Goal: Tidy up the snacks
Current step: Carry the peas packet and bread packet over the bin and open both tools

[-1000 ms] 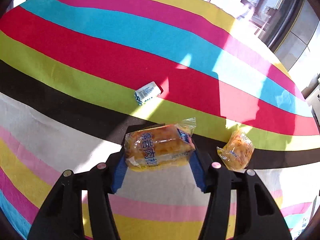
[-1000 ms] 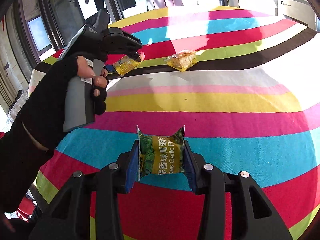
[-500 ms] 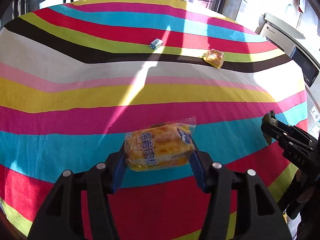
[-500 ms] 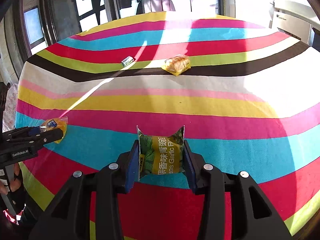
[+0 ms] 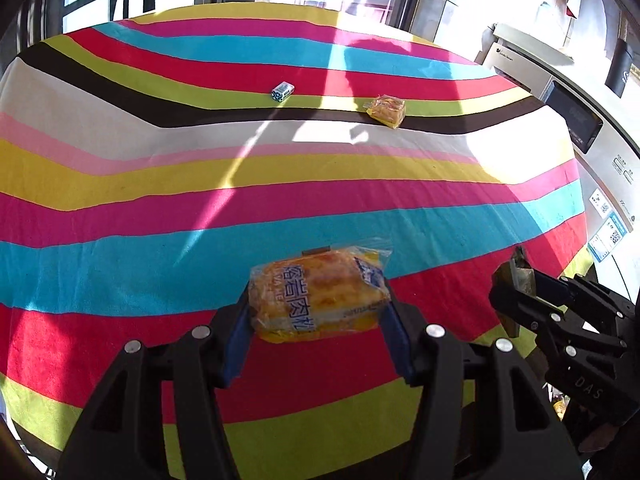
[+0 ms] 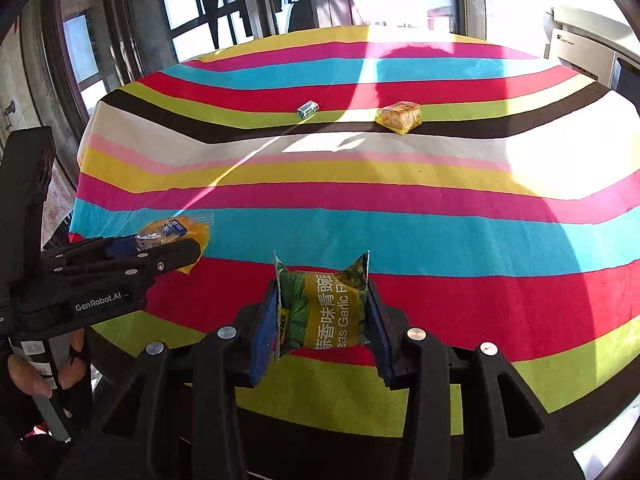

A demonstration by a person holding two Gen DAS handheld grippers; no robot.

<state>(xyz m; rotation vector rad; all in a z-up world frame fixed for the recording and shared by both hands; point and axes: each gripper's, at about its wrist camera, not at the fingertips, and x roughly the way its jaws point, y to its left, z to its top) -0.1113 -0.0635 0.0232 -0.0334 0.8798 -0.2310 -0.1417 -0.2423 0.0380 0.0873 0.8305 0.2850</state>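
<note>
With both units now drawn back to the near edge of the striped tablecloth (image 5: 120, 168), carrying two snacks clear of the far side. Left gripper (image 5: 316, 328) clamping the bread packet (image 5: 316, 300); right gripper (image 6: 324, 320) clamping the green pea packet (image 6: 324, 308). Leaving the second bread packet (image 5: 387, 110) and small white packet (image 5: 283, 91) on the far stripes, likely for collection afterwards.

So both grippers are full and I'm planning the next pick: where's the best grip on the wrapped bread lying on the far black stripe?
Probably across the middle of the bread packet, coming down from above. It lies flat on the tablecloth, so only its top and sides are exposed, and the crimped ends look floppy.
</note>
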